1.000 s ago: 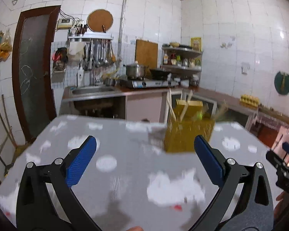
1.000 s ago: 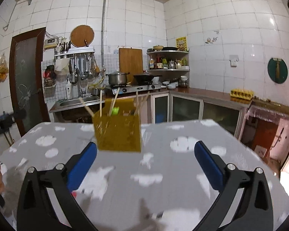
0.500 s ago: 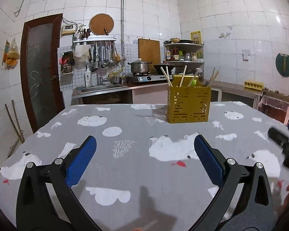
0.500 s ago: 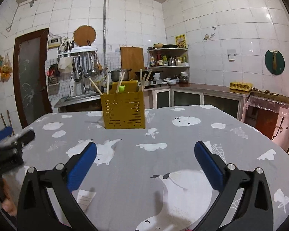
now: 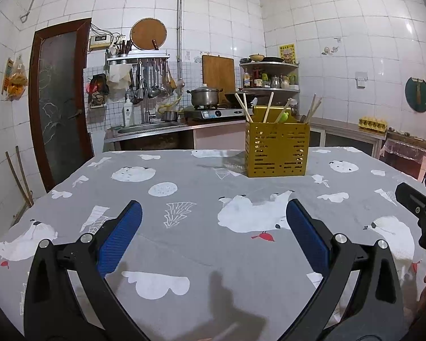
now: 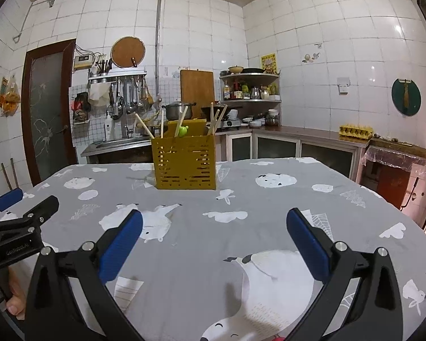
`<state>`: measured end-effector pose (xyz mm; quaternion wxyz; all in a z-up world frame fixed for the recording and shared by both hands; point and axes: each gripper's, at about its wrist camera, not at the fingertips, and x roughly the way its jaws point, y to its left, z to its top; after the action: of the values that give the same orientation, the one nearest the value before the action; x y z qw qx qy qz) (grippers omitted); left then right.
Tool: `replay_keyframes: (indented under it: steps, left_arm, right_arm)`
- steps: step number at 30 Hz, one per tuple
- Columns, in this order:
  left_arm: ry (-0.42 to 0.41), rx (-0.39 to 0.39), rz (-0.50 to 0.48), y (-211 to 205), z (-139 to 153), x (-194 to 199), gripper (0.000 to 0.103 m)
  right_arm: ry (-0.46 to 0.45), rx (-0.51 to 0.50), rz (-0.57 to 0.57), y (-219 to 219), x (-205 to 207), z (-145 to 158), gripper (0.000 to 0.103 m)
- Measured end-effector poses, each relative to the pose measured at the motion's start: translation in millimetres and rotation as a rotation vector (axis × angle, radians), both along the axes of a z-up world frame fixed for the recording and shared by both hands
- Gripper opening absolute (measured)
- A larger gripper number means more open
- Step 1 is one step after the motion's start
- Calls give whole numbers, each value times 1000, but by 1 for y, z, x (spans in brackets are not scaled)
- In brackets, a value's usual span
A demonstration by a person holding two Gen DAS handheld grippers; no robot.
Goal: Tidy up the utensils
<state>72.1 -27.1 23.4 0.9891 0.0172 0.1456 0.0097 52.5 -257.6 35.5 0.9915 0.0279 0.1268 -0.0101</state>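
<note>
Yellow utensil holder point(image 5: 277, 149): square perforated box with rows of short slots in its walls, standing upright on the grey animal-print tablecloth point(image 5: 184, 199), right of centre in the left wrist view and centre-left, mid-frame, in the right wrist view point(image 6: 185, 164). A taller flat back panel rises behind its rim. Wooden chopsticks point(image 5: 267, 107) stand in it, long axes near vertical and fanned out: the left ones lean toward the upper left of the frame, the right pair point(image 5: 313, 108) toward the upper right. A green-topped utensil point(image 5: 283, 117) pokes out mid-rim, tilted; type unclear.

Left gripper point(image 5: 213, 228): jaws spread wide, nothing between the blue pads, low in frame over the cloth, well short of the holder. Right gripper point(image 6: 214, 234): same, wide and empty.

Readable text: "GenRobot.AI" printed on the left gripper body at the lower-left edge of the right wrist view. Yellow poster point(image 6: 268, 63) on the wall is too small to read.
</note>
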Motion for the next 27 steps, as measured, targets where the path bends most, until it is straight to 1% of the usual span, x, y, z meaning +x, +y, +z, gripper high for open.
replay_keyframes:
  steps: [10, 27]
  left_arm:
    - [1, -1, -11, -1, 1, -1, 98]
    - [-4, 10, -12, -3, 3, -4, 98]
  right_arm:
    - [-10, 43, -25, -8, -4, 0, 99]
    - [-25, 10, -30, -3, -6, 1, 99]
